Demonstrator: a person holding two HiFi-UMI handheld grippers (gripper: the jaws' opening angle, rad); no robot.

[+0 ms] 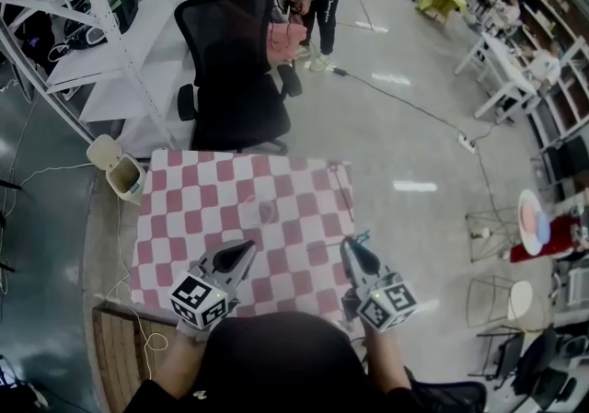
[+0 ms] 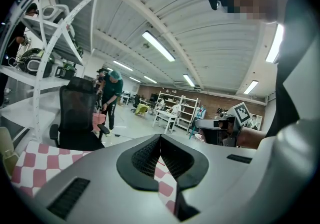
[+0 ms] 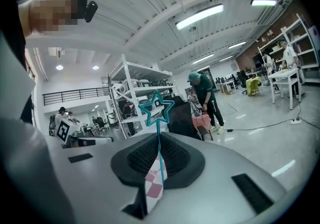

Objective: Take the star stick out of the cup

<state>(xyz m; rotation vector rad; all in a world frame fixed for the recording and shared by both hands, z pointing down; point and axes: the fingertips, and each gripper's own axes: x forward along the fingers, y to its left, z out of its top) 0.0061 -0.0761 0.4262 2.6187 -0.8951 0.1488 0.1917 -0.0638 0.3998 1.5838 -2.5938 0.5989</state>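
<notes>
Right gripper view: one star stick pinched by one hand-held gripper.

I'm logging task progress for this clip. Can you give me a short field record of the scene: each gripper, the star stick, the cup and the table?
right gripper: jaws closed on the stick's shaft
star stick: teal, star end pointing up past the jaws
left gripper: jaws together, nothing between them
cup: clear and faint, standing on the cloth ahead of both grippers
checked cloth: red and white, covers the table
status: stick is out of the cup
</notes>
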